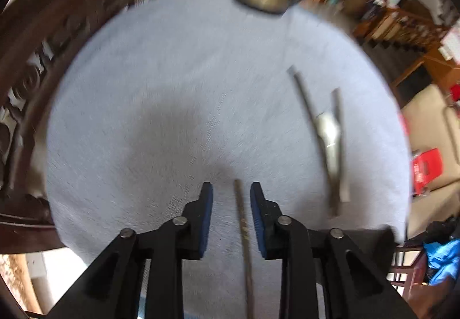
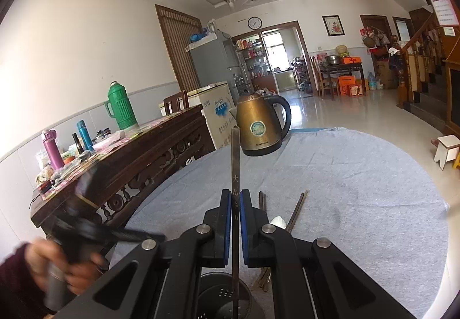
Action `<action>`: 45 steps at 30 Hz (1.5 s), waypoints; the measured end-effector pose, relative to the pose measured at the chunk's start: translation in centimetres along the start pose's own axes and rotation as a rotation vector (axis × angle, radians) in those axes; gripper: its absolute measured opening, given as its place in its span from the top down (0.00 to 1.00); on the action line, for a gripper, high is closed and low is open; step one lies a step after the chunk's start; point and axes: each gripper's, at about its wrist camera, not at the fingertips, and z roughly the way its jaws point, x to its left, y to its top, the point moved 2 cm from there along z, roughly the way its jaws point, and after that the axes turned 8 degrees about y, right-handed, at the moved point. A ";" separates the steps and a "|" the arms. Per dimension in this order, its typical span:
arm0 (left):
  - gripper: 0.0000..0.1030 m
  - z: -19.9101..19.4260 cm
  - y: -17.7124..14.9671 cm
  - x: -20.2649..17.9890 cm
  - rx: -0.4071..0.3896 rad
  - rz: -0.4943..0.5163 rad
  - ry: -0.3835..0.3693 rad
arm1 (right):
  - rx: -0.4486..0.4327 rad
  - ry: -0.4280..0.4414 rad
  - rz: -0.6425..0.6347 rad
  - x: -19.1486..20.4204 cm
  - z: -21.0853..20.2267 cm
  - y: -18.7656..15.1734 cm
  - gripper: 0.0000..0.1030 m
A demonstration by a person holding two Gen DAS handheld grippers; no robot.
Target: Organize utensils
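Round tabletop, covered in pale blue-grey cloth. A carved dark wood sideboard stands just beside its left edge. A bronze electric kettle sits at the far edge of the cloth.

Black perforated utensil holder at the near edge, directly under the right gripper.

Right gripper: fingers clenched on a flat metal chopstick. It is pinched between the blue pads and held upright; the upper length rises well past the fingertips, and the lower end reaches down into the holder's mouth.

Left gripper: fingers spread apart, grasping nothing. A thin brown chopstick lies on the cloth in the gap between them, running along their length, touching neither pad. The view is motion-blurred.

Loose utensils lie on the cloth right of the left gripper, well apart from it: long thin sticks and a pale spoon, overlapping. In the right wrist view the same cluster shows just beyond the right finger, partly hidden.
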 end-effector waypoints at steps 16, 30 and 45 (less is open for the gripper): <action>0.94 5.3 0.3 -3.6 0.049 0.041 0.049 | 0.022 0.002 0.027 -0.7 1.0 -0.5 0.94; 0.95 -7.2 -1.2 -1.1 -0.243 0.018 -0.080 | -0.010 -0.015 0.012 -0.3 -0.3 0.0 0.94; 0.95 -27.0 -3.2 -1.8 -0.703 0.046 -0.208 | -0.010 -0.027 0.013 -0.4 -0.8 -0.8 0.94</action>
